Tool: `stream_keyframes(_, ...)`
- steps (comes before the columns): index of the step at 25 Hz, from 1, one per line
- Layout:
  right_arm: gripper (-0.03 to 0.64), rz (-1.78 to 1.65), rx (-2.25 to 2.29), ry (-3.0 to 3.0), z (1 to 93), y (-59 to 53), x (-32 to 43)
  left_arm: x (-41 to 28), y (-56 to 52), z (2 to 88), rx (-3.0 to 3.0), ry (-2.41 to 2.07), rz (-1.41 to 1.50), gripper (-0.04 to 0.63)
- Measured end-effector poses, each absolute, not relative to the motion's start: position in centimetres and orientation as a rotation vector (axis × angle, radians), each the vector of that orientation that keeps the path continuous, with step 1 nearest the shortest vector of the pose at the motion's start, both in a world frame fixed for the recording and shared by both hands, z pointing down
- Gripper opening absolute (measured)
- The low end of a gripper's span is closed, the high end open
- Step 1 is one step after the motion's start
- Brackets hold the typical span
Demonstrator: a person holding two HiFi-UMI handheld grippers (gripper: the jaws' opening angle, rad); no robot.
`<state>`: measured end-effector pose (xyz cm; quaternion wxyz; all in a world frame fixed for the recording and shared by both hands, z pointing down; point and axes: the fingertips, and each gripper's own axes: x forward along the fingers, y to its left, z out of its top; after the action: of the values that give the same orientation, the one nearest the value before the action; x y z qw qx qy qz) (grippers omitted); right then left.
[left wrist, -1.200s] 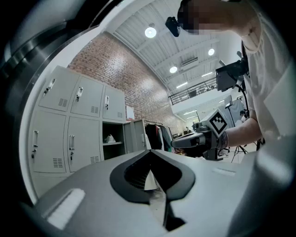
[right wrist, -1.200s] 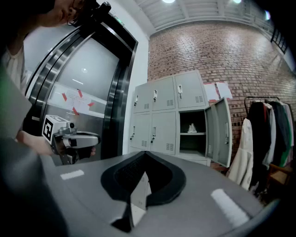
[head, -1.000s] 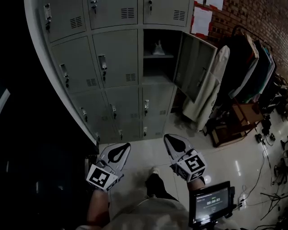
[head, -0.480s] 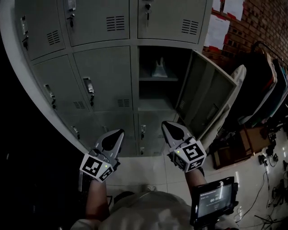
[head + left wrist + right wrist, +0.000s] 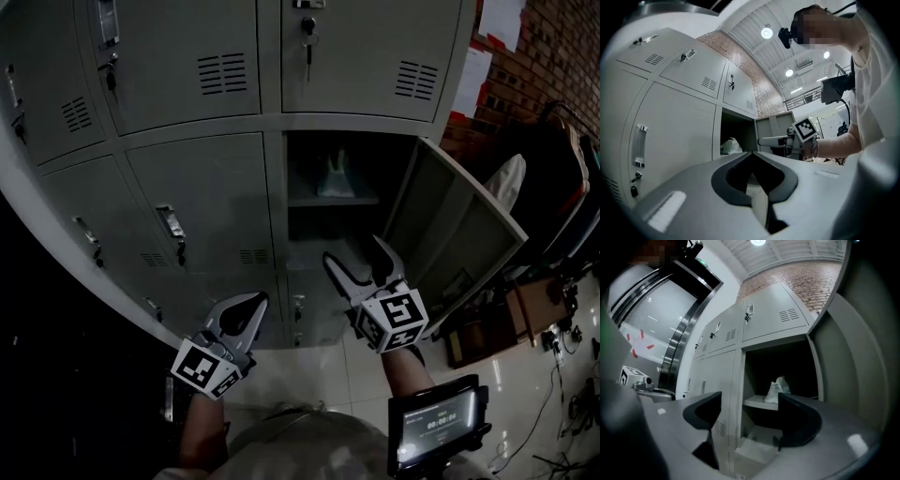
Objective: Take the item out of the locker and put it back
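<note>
The grey locker's (image 5: 234, 187) one open compartment (image 5: 333, 220) holds a small white bag (image 5: 335, 176) on its shelf (image 5: 757, 402). The bag (image 5: 778, 389) stands upright at the shelf's back, also seen as the bag (image 5: 731, 146) from the left. My right gripper (image 5: 359, 262) hangs just in front of and below that compartment; its jaws are opening with nothing between them (image 5: 749, 401). My left gripper (image 5: 246, 307) is lower left, before the shut doors, its jaws shut and empty (image 5: 752, 153).
The compartment's door (image 5: 459, 234) swings out to the right, close beside my right gripper. Shut locker doors with handles (image 5: 171, 225) and keys (image 5: 307, 28) surround the opening. Clothes on a rack (image 5: 553, 187) and a brick wall (image 5: 544, 47) lie to the right.
The view has closed in on the locker. Both grippers rose toward the open compartment, and the right gripper's jaws went from shut to apart. The left stayed shut.
</note>
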<state>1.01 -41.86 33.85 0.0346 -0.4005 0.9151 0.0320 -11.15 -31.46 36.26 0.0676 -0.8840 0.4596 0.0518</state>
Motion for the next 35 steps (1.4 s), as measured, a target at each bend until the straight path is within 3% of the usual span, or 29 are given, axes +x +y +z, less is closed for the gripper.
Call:
stream_keyframes(3, 0.475, 0.087, -1.262, 2.8, 32.6, -46.6, -0.7, -12.1, -33.3, 36.9, -2.686, 1.38, 0.133, 0.006)
stream_keyframes(5, 0.516, 0.065, -1.292, 2.802, 32.1, -49.6, -1.4, -12.5, -34.7, 37.0, -2.7, 1.365, 0.132, 0.006)
stream_keyframes(15, 0.523, 0.1, -1.567, 2.714, 31.5, -59.6, -1.3, -15.8, -39.0, 36.6, -2.718, 1.335, 0.206, 0.006)
stream_keyframes(16, 0.51, 0.112, -1.596, 2.736, 31.9, -60.2, -1.4, -15.9, -39.3, 36.6, -2.727, 1.332, 0.209, 0.006)
stream_keyframes(17, 0.439, 0.117, -1.619, 2.768, 32.5, -60.6, -1.6, -15.9, -39.4, 36.6, -2.737, 1.324, 0.208, 0.006)
stream_keyframes(19, 0.152, 0.123, -1.668, 2.821, 33.4, -60.9, -1.5, -16.0, -39.5, 36.7, -2.744, 1.308, 0.206, 0.006)
stream_keyframes(22, 0.034, 0.186, -1.745, 2.84, 33.8, -61.1, -0.8, -16.1, -39.6, 37.2, -2.76, 1.294, 0.181, 0.006)
stream_keyframes(35, 0.009, 0.26, -1.613, 2.743, 30.4, -55.0, -0.1, -17.0, -37.3, 37.9, -2.767, 1.296, 0.205, 0.006)
